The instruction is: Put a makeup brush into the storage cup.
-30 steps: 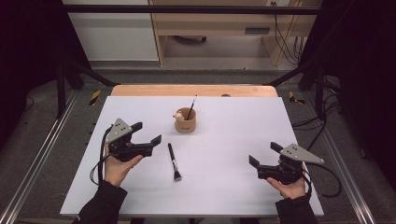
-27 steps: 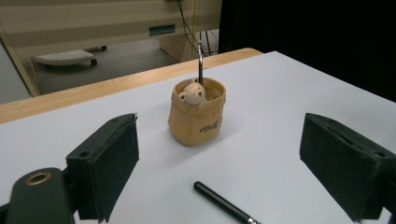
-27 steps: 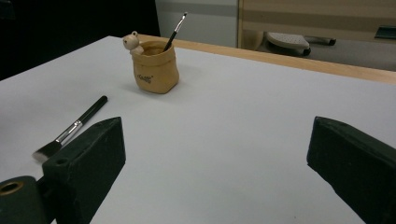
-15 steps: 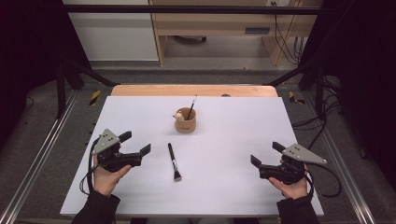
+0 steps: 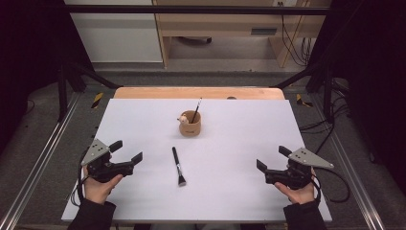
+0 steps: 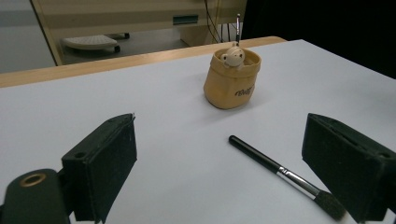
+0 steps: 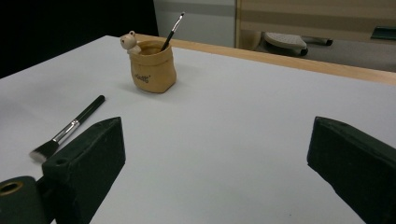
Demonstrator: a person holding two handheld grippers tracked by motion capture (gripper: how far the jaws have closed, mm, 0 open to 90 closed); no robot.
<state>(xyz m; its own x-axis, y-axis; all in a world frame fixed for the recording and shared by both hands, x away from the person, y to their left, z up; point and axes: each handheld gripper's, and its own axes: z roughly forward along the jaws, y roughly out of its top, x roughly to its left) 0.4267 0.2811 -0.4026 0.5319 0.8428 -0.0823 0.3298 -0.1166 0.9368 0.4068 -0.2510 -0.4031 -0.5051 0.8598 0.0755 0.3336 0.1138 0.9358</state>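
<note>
- High view: white table [image 5: 143, 120] with a tan holder [image 5: 190, 123] standing upright toward the far middle, small bear figure on its rim, thin brush [image 5: 196, 109] leaning out of it.
- Closer in, black-handled makeup brush [image 5: 178, 166] lying flat on the bare surface, bristle end toward the person, handle end toward the holder, well apart from it.
- Left gripper [image 5: 127, 155] at the near left edge, held in a hand, jaws spread apart with nothing between them, tips aimed toward the makeup brush but not touching it.
- Right gripper [image 5: 272, 158] at the near right, likewise held in a hand, jaws spread and empty, well apart from the makeup brush.
- Left gripper view: two black jaws wide apart, low over the table; makeup brush [image 6: 280, 171] lying between them and nearer the right-hand jaw, its bristles just beside that jaw's tip; holder [image 6: 231, 79] farther off, bear figure facing the camera.
- Right gripper view: jaws wide apart, clear white surface between them; makeup brush [image 7: 70, 127] off beyond the left-hand jaw, bristles nearest; holder [image 7: 152, 66] farther back with the thin brush [image 7: 173, 31] slanting up out of it.
</note>
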